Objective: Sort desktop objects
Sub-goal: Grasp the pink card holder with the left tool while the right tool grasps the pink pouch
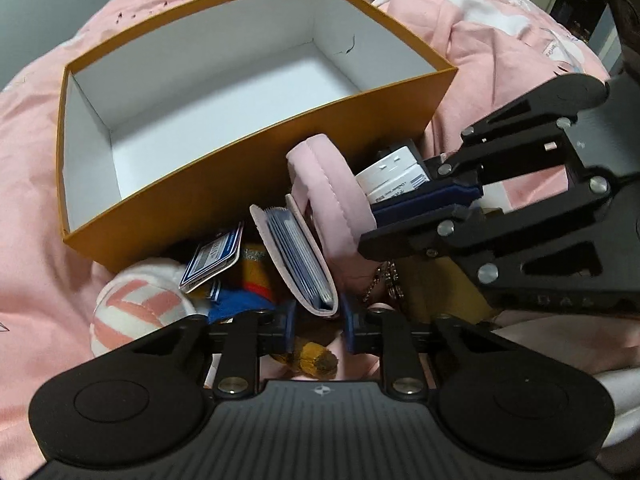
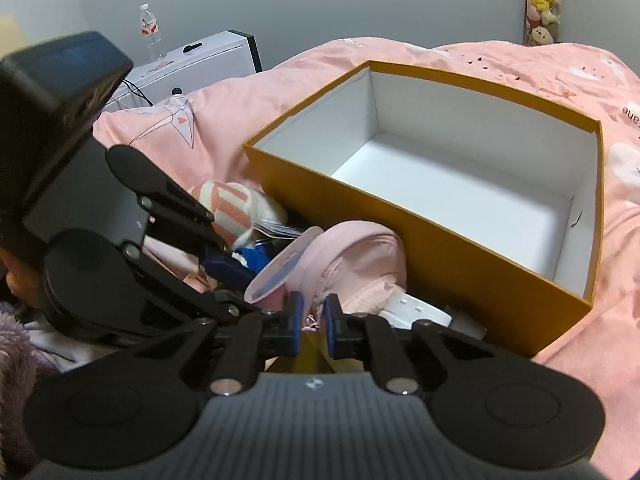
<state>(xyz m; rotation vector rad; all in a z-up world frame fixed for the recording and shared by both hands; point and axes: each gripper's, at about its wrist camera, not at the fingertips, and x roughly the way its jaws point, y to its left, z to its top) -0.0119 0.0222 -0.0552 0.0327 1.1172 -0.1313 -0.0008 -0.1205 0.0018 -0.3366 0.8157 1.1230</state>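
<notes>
An orange box [image 1: 248,178] with a white empty inside sits on the pink bed; it also shows in the right wrist view [image 2: 440,240]. A heap of objects lies against its near wall. My left gripper [image 1: 318,326] is shut on a pale pink card holder [image 1: 298,260] full of blue cards. My right gripper [image 2: 312,322] is shut on the edge of a soft pink pouch [image 2: 352,268]; in the left wrist view its fingers [image 1: 424,208] pinch that pouch [image 1: 328,192]. A white plug adapter [image 1: 394,174] lies behind the pouch.
The heap holds a pink-and-white striped plush ball [image 1: 136,312], a blue tag card [image 1: 212,258], a blue and yellow plush toy [image 1: 256,280] and a key chain [image 1: 384,284]. Pink bedding [image 1: 500,52] surrounds the box. A white cabinet with a water bottle [image 2: 150,32] stands behind.
</notes>
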